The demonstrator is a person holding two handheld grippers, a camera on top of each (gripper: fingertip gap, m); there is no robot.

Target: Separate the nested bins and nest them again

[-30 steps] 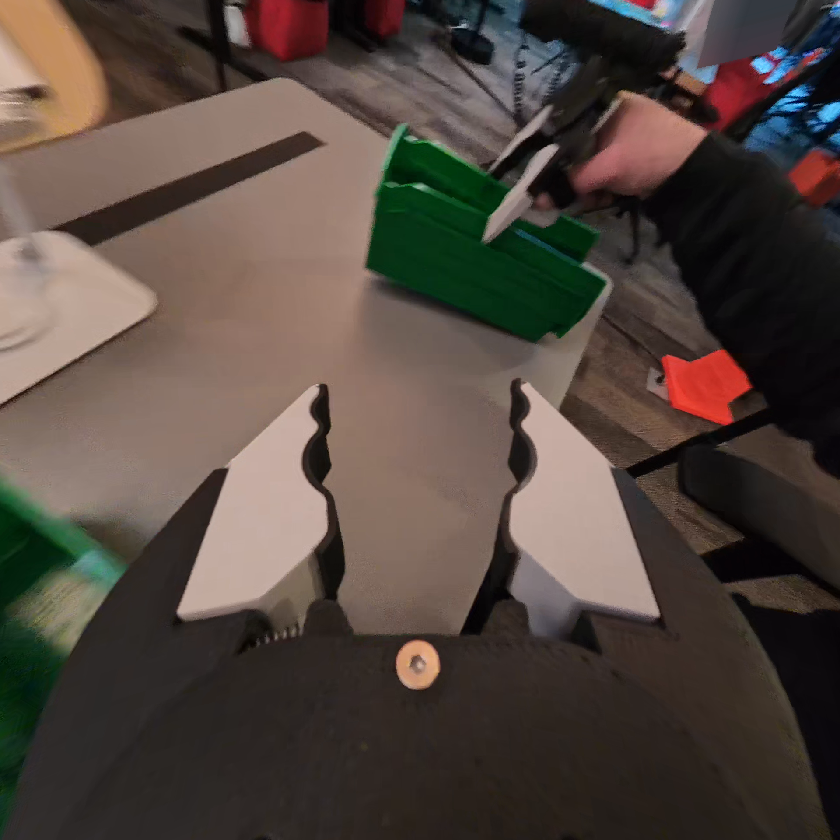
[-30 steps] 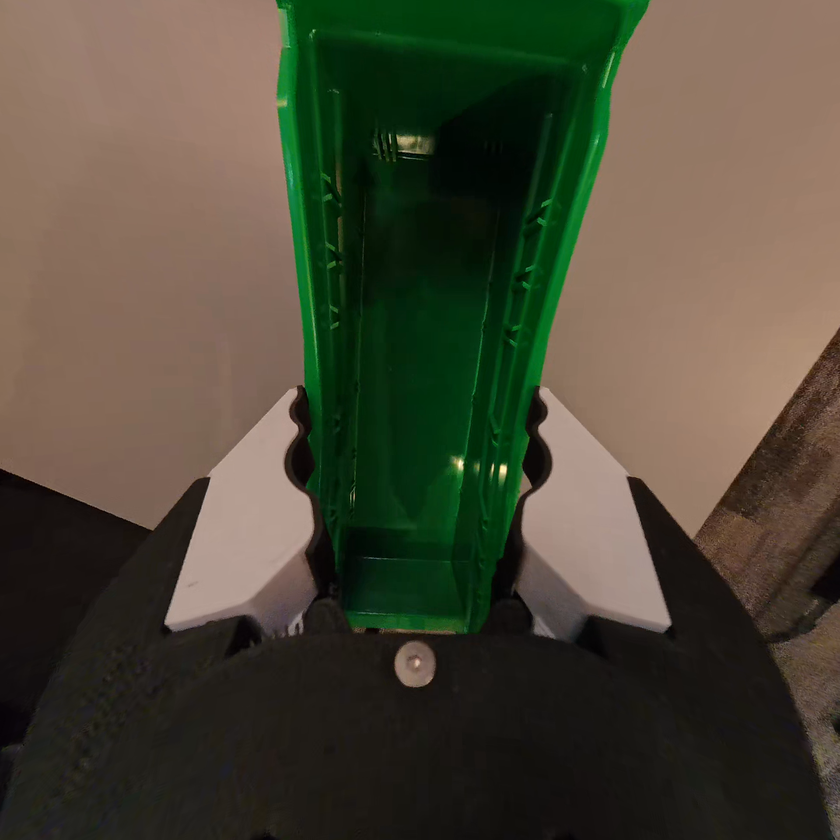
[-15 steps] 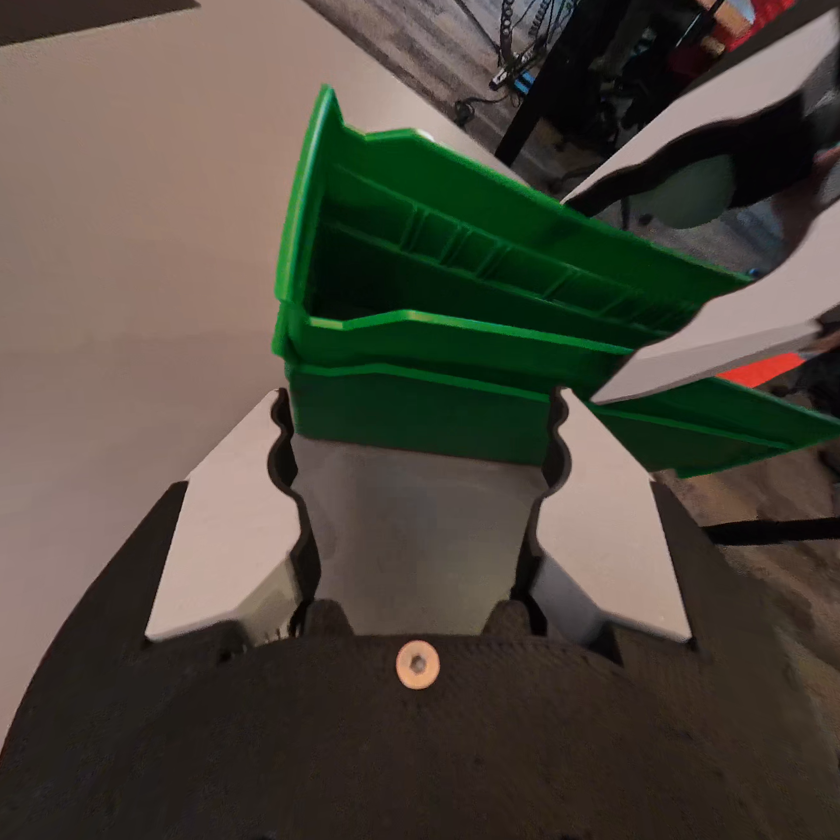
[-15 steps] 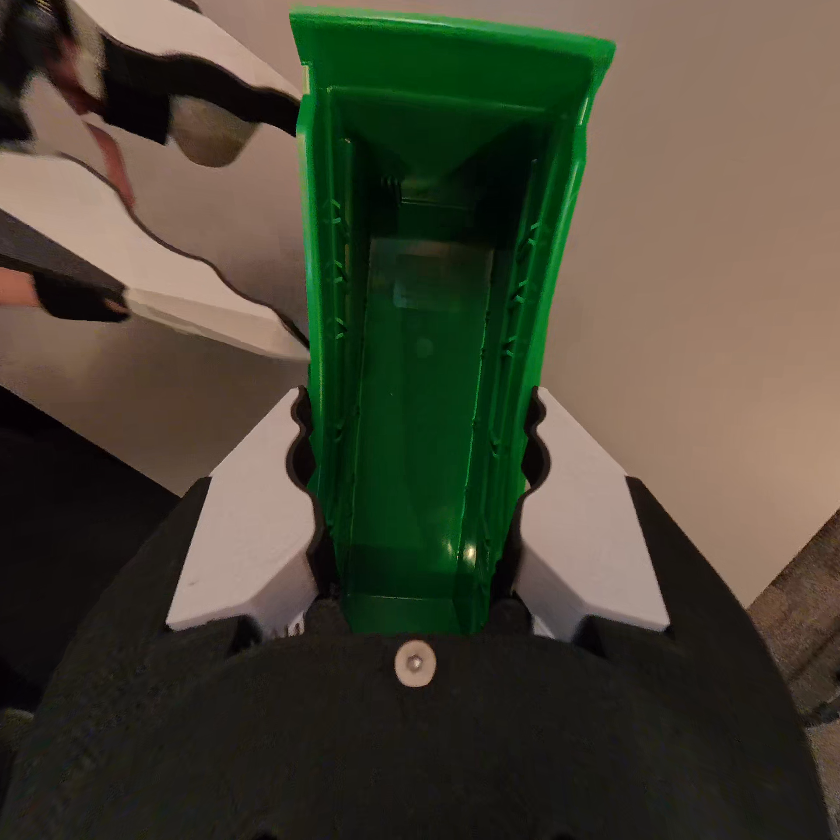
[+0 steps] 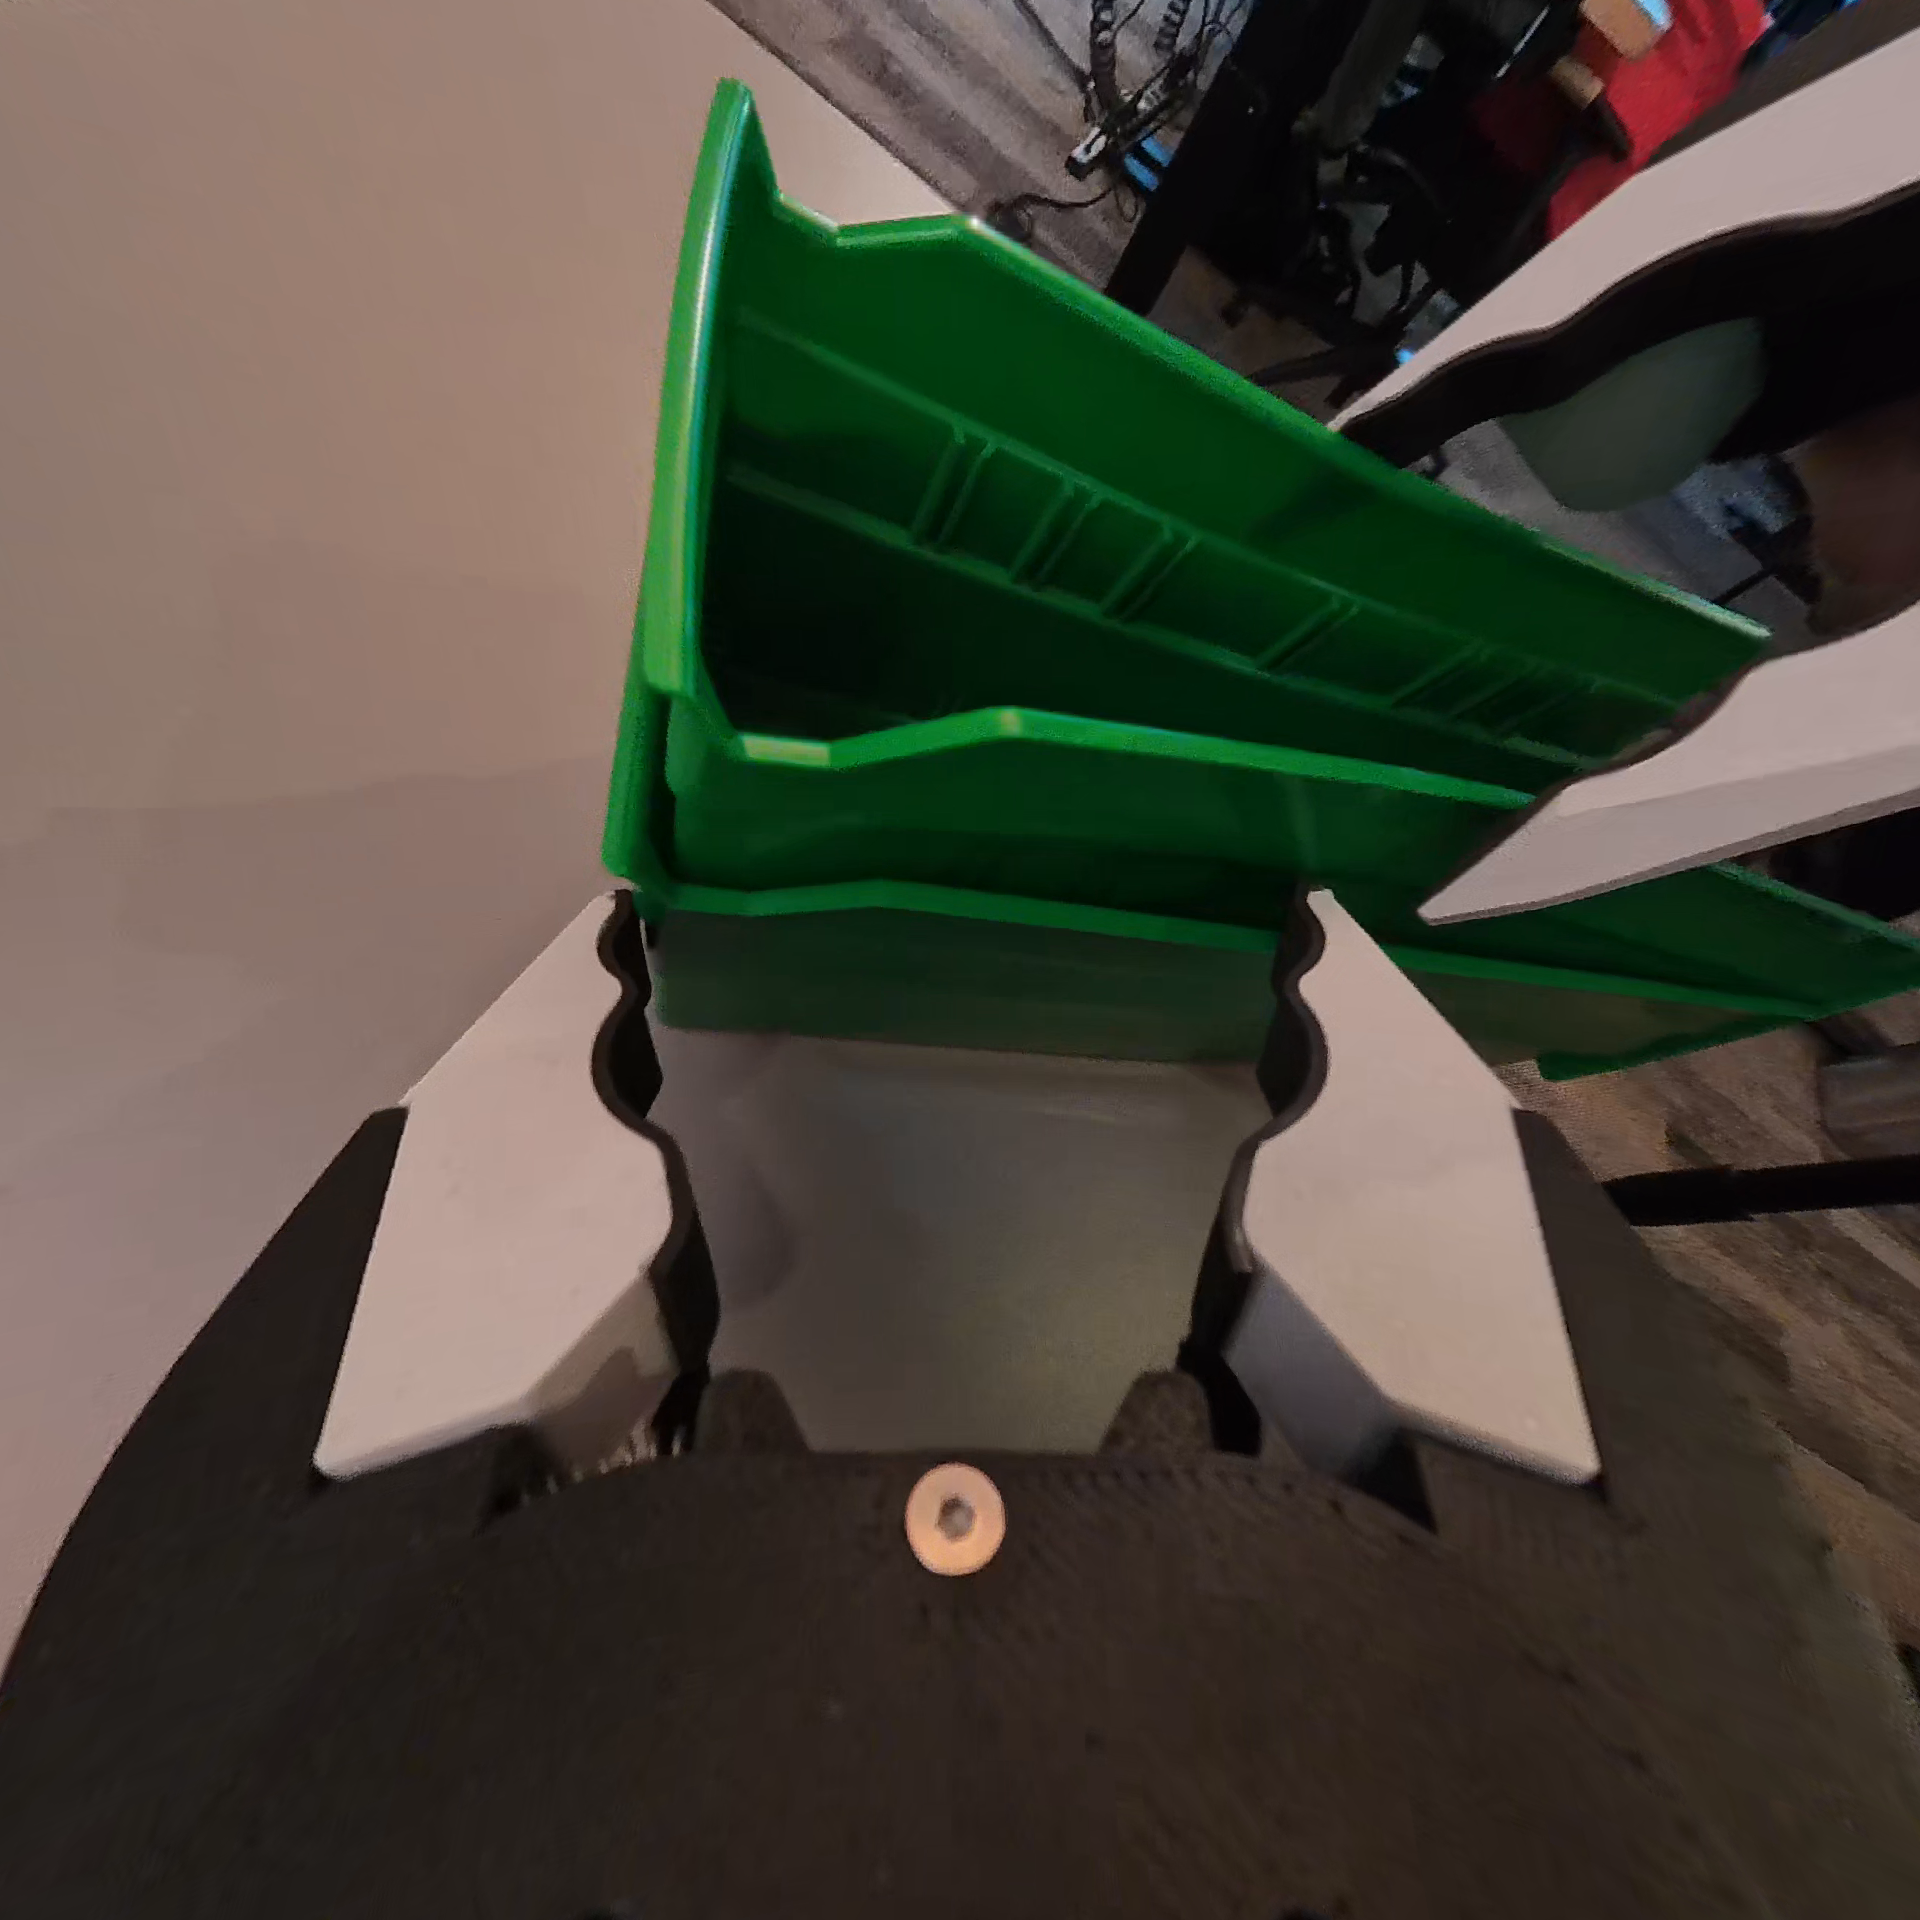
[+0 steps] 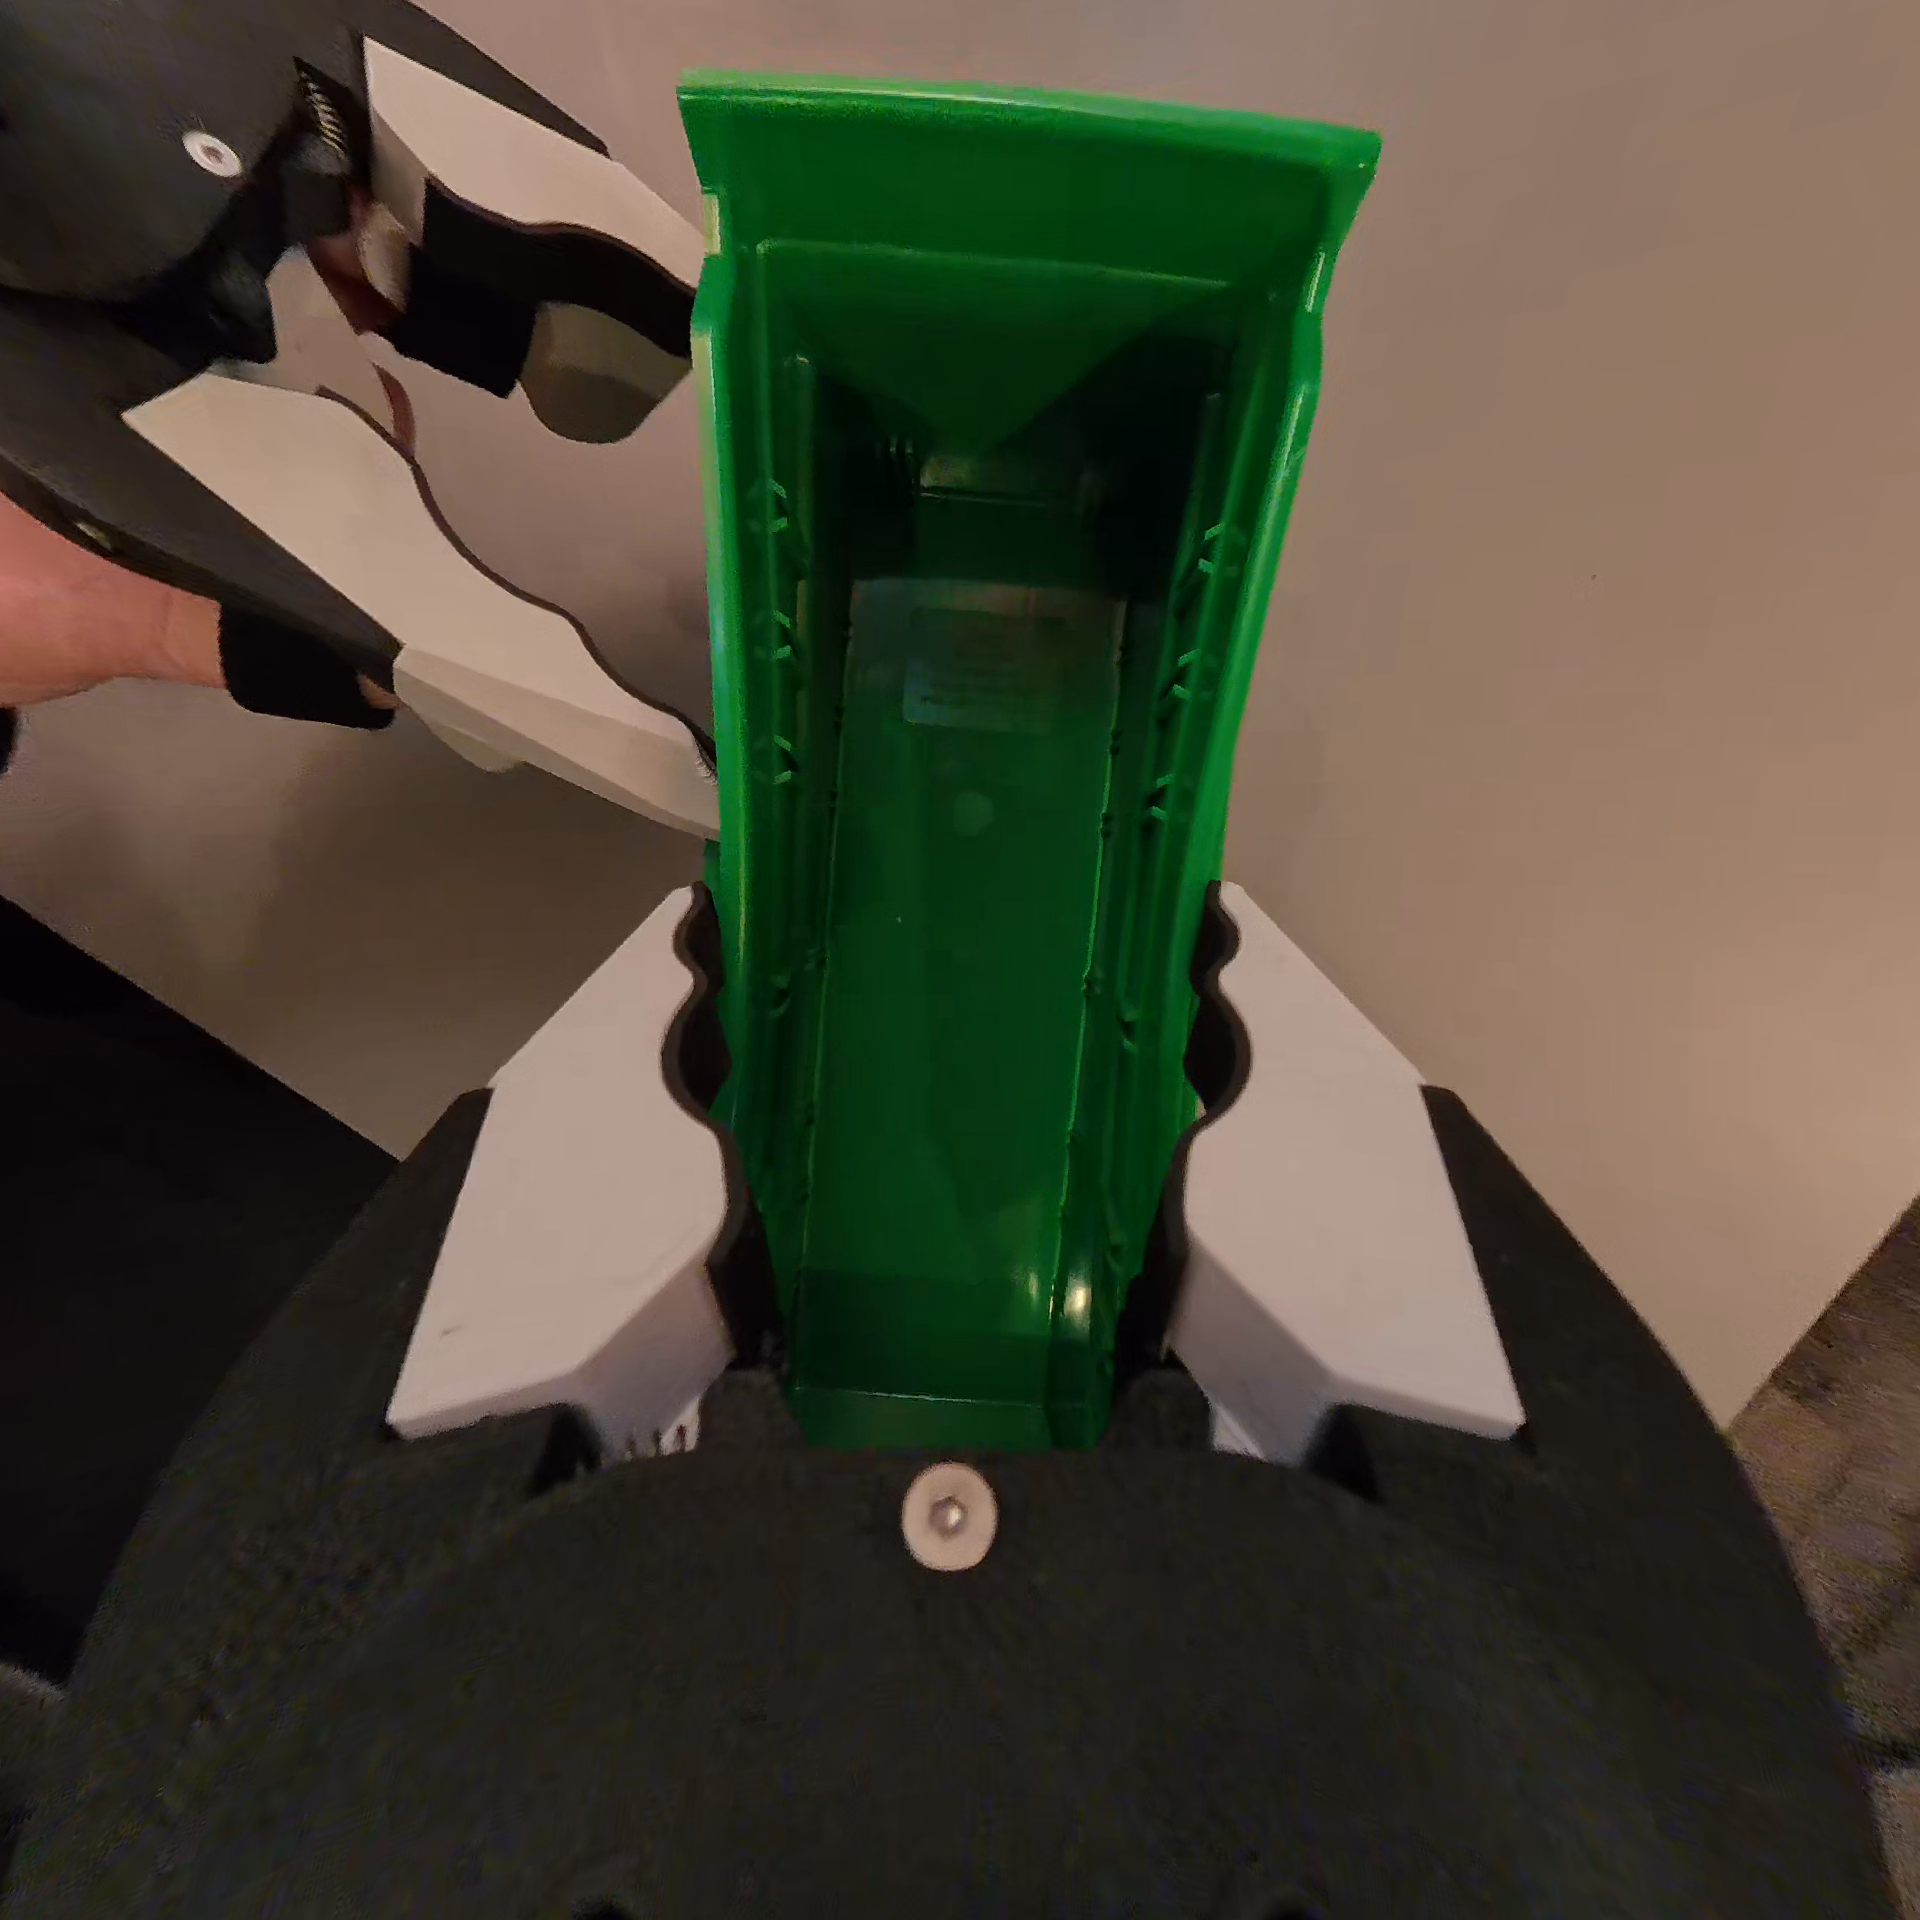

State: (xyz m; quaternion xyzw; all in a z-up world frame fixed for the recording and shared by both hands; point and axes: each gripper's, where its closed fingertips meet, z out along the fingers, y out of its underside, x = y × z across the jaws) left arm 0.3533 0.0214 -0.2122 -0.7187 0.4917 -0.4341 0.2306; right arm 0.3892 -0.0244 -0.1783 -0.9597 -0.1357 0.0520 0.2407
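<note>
Two green bins, one lifting out of the other

Two nested bins fill the middle of both views; the inner bin (image 5: 1091, 488) is tilted, its far end raised at upper centre of the left wrist view, while the outer bin (image 5: 935, 977) lies flat beneath it on the pale table (image 5: 260, 520); in the right wrist view the inner bin (image 6: 977, 935) runs as a long green trough from bottom centre to the top of the frame, a pale label on its floor.

Around it, the right gripper (image 6: 961, 1049) has its white fingers (image 6: 582, 1195) pressed against both long walls of the inner bin, clamped on it at a wide span; the same gripper enters the left wrist view from the right edge (image 5: 1714, 644).

At lower centre of the left wrist view, the left gripper (image 5: 951, 997) is spread wide, its fingertips just at the near side wall of the outer bin with bare table between the fingers; whether they touch the wall cannot be told; in the right wrist view it comes in from the upper left (image 6: 665, 499), a hand (image 6: 83, 623) behind it, tips against the bins' left side.

Beyond the table edge, upper right of the left wrist view, lies grey wood flooring (image 5: 935, 62) with dark stands and cables.
</note>
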